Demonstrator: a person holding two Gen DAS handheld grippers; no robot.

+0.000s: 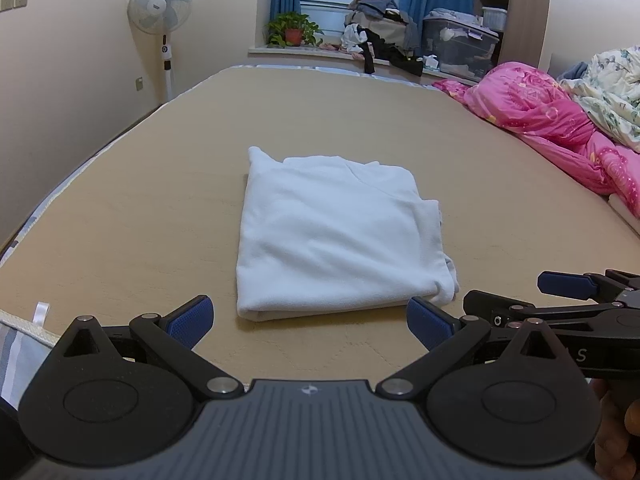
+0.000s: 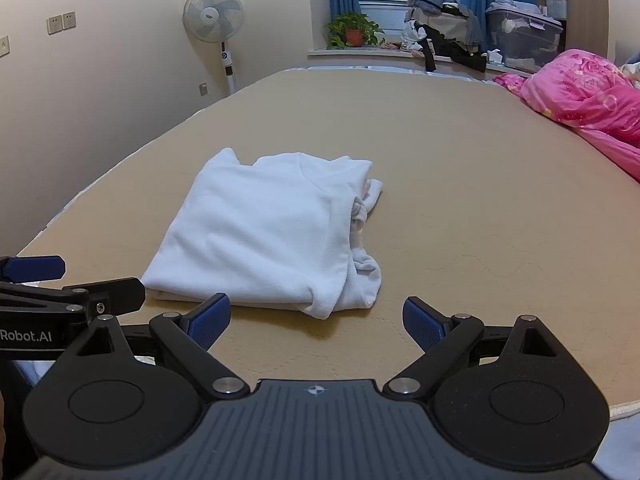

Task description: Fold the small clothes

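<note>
White garment point(image 1: 340, 232), folded into a compact, roughly rectangular packet, lies flat near the middle of the bed point(image 1: 160, 184), on its tan cover. Its left edge and near edge are straight folds. The right side is less tidy: bunched layers of cloth stick out past the top layer there, clearest in the right wrist view. The neckline shows at the far end of the packet.

My left gripper point(image 1: 310, 318) hovers just short of the near edge, jaws spread wide and empty, with the near edge of the packet lying between the two blue pads as seen from that camera. My right gripper point(image 2: 316, 320) sits beside it, a little to the right, its jaws likewise wide apart and holding nothing. Neither touches the cloth, as far as I can tell.

I judge the folding of this piece to be nearly or fully done: the sleeves and sides are already tucked in and the body is doubled over. What may remain is tidying the loose bunch at the right edge, or one more fold in half. A pile of unfolded clothes point(image 1: 376, 36) on the far window ledge suggests more pieces could follow. Pink quilt point(image 1: 540, 120) lies well apart, at the right.
</note>
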